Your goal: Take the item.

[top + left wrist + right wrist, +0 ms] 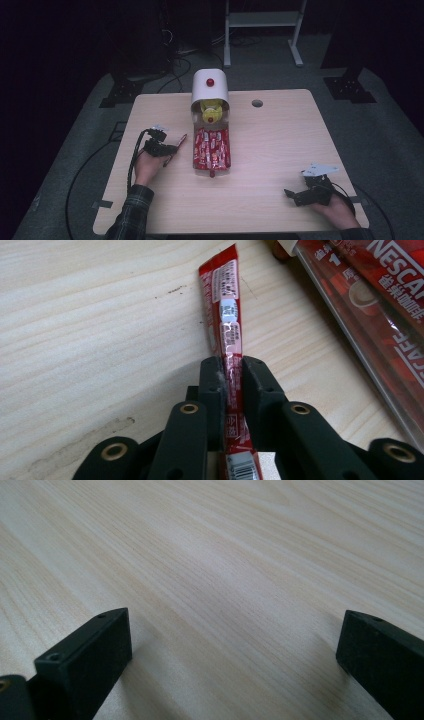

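1. Clamping a red coffee stick sachet (227,335) partway along its length, the left gripper (231,385) has its two black jaws drawn almost together, with only the thin packet between the pads.
2. Most of the sachet runs out beyond the jaw tips, lying flat on the pale wooden table (90,315); its other end, with a barcode, passes back between the jaw arms.
3. In the high view the left gripper (176,146) sits at the left part of the table (280,150), held in the person's left hand (146,167), and the sachet (182,140) slants up toward the right from its tips.
4. Just right of the sachet lies a clear tray (211,148) packed with more red sachets, close to it but apart from it; the tray's edge and its printed packets also show at the right of the left gripper view.
5. Behind the tray stands a white domed container (210,87) with a red knob, and yellow packets (210,107) show at its mouth.
6. The right gripper (291,194) rests near the table's front right corner in the right hand (336,205), well apart from the tray.
7. Its jaws stand wide apart, with bare wood between them and nothing held.
8. A small round hole (257,103) sits in the table's far side.
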Tool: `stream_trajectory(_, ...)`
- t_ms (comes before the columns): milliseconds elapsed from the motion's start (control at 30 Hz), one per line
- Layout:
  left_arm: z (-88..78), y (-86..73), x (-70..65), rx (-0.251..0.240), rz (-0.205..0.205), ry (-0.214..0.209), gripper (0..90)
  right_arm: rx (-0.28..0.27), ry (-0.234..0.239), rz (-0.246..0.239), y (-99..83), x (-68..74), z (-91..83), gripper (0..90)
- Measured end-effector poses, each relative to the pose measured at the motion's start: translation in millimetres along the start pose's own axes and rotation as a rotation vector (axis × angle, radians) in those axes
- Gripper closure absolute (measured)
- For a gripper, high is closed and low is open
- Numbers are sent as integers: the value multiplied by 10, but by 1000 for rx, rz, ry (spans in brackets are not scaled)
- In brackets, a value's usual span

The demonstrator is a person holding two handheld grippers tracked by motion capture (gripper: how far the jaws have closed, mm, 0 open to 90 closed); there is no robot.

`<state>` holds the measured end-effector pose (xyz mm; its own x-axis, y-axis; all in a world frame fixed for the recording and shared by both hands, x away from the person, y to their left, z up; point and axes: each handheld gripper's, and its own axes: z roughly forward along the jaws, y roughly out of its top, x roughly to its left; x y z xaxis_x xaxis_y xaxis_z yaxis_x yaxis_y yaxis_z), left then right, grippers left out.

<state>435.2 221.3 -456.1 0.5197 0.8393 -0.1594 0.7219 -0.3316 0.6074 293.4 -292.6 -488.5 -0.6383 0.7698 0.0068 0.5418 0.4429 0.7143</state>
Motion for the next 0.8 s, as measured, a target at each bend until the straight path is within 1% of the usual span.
stream_trajectory(133, 9, -3, 4, 3, -1, 7, 750, 0, 0, 0, 0, 0, 0, 4)
stream_trajectory(200, 4, -2, 4, -2, -3, 12, 714, 0, 0, 0, 0, 0, 0, 4)
stream_trajectory(367, -21, 3, 10, -9, 4, 10, 600, 0, 0, 0, 0, 0, 0, 3)
stream_trajectory(533, -64, 7, 9, -22, -1, -2, 495, 0, 0, 0, 0, 0, 0, 4)
stream_trajectory(667, -105, 12, -15, -23, 12, -2, 417, 0, 0, -1, 0, 0, 0, 3)
stream_trajectory(800, -160, 15, -48, -38, 25, -17, 335, 0, 0, 0, 0, 0, 0, 3)
